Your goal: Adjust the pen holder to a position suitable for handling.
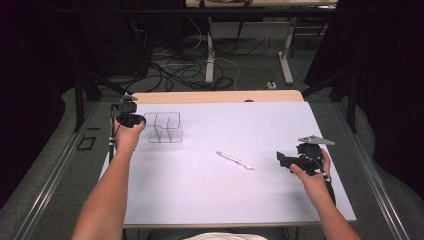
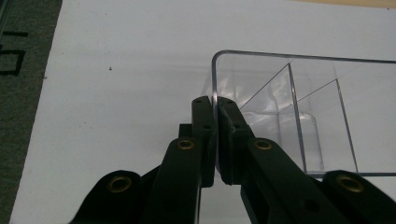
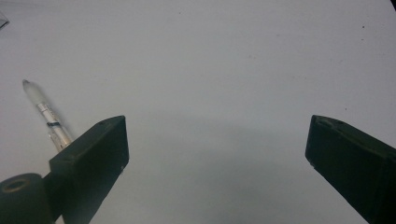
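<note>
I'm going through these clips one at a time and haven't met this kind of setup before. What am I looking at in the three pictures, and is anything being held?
No robot here: a person holds a hand-held two-jaw gripper in each hand at a white table. The high view looks down from above the person; the other two come from cameras riding on each gripper, looking along its black jaws.

On the table lie a clear plastic organizer with dividers and a white pen.

The left gripper is shut on the organizer's wall, one jaw inside and one outside. The right gripper stands open with nothing between its jaws; the pen lies just off to one side of it, untouched.
</note>
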